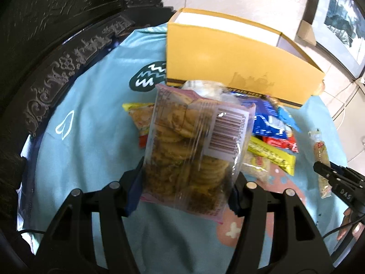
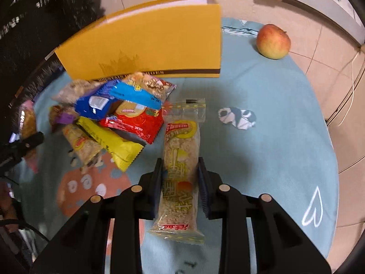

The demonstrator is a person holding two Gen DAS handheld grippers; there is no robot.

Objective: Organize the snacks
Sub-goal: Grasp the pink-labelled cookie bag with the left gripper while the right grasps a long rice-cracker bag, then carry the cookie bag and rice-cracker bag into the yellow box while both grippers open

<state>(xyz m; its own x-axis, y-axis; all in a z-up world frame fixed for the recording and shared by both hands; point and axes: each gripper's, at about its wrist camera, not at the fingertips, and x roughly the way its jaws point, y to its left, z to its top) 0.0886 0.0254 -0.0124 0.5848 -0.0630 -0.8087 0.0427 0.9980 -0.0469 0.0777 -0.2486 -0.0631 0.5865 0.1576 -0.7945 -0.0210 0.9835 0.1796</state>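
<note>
Right wrist: right tool [image 2: 180, 173] seemingly clamped on rice bar [image 2: 180, 182], clear cloth [image 2: 273, 159] rightward.

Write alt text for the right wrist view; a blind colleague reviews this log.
The right hand-held gripper is shut on a clear-wrapped rice-crisp bar lying on a light blue tablecloth. A pile of snack packets sits left of it before a yellow box; an apple rests far right.

Two fisheye views, each mounted just behind a handheld gripper and angled steeply down at close range onto a blue tablecloth [image 1: 86, 118], the left from the table's left side and the right from its right, share the yellow box [image 2: 146, 45] and the snack pile [image 2: 118, 114] before it.
</note>
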